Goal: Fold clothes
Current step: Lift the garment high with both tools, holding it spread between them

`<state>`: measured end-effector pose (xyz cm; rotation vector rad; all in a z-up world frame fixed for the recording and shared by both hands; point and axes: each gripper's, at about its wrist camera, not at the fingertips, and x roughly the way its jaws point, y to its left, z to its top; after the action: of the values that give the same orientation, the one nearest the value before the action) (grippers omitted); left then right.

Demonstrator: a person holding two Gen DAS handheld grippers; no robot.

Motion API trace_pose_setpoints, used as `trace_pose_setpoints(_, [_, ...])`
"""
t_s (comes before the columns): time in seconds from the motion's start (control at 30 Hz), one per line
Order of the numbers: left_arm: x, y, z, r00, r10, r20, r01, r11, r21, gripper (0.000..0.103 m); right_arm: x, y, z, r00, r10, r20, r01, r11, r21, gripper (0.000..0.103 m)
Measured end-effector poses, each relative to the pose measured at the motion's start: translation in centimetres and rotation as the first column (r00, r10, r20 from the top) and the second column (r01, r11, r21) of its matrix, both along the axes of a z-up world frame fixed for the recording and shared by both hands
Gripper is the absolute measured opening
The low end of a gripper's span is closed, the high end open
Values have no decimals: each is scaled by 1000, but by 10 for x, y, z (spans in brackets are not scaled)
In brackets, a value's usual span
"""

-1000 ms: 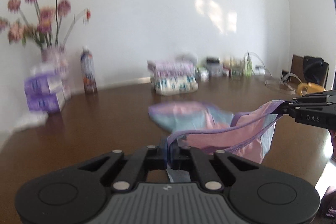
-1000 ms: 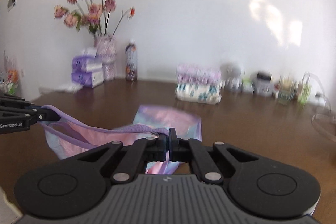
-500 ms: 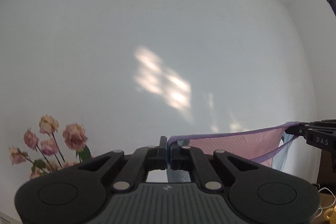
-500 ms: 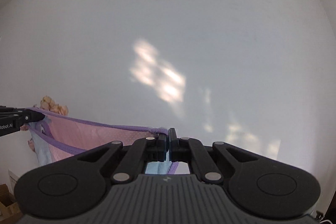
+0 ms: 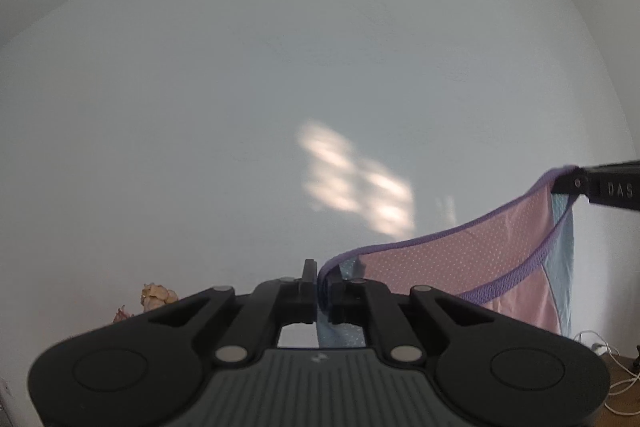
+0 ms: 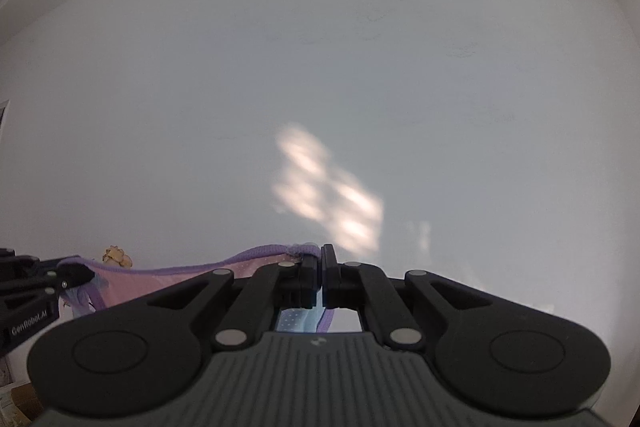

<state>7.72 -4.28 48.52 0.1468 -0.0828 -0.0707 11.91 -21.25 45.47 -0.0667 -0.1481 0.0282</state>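
While both cameras tilt up at the wall, the pink-and-blue underwear (image 5: pixel 472 255) hangs between the grippers — left gripper (image 5: pixel 319 281) and right gripper (image 6: pixel 321 267) each pinched shut on its purple waistband (image 5: pixel 424 237), long axis running gripper to gripper, slightly slack.

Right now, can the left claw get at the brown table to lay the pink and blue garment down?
Probably not yet: the left claw and right claw hold the purple-trimmed pink and blue garment up before a white wall.
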Motion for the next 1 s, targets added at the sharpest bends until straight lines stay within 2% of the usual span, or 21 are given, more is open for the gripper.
trace_pose_setpoints(0.2, [23,11,-18,986,-97,-137,100,995,17,4,17,22,2,1000,19,-16,-20,999,-35,1])
trace_pose_setpoints(0.3, [35,5,-28,971,-144,-192,160,985,69,4,23,30,0,999,29,-24,-30,998,-49,1])
trace_pose_setpoints(0.4, [43,-7,-40,973,-126,-193,154,978,140,1,35,33,-4,999,38,-31,-40,998,-55,1])
trace_pose_setpoints(0.47, [50,-12,-44,982,-86,-168,113,981,158,1,46,30,-6,999,24,-36,-26,998,-60,1])
trace_pose_setpoints(0.6, [58,-1,-35,995,8,-100,-2,998,63,1,71,21,-13,998,-27,-64,21,996,-83,1])
trace_pose_setpoints(0.67, [62,4,-25,997,60,-49,-59,998,8,1,82,17,-20,995,-40,-89,31,994,-100,1])
trace_pose_setpoints(0.77, [61,2,-17,992,120,30,-119,993,-27,1,78,21,-32,990,-51,-129,32,989,-142,1])
trace_pose_setpoints(0.8, [61,-1,-16,991,126,43,-126,992,-2,1,83,23,-35,988,-54,-142,32,987,-156,1])
trace_pose_setpoints(0.87, [59,-9,-16,988,140,64,-144,988,63,1,89,20,-37,986,-20,-164,0,992,-123,1])
trace_pose_setpoints(0.93, [57,-8,-14,981,173,84,-179,982,64,1,98,23,-40,981,-37,-192,13,992,-124,1])
trace_pose_setpoints(1.0, [70,-15,-18,973,226,42,-230,957,178,1,102,27,-43,976,-20,-216,-5,993,-119,1])
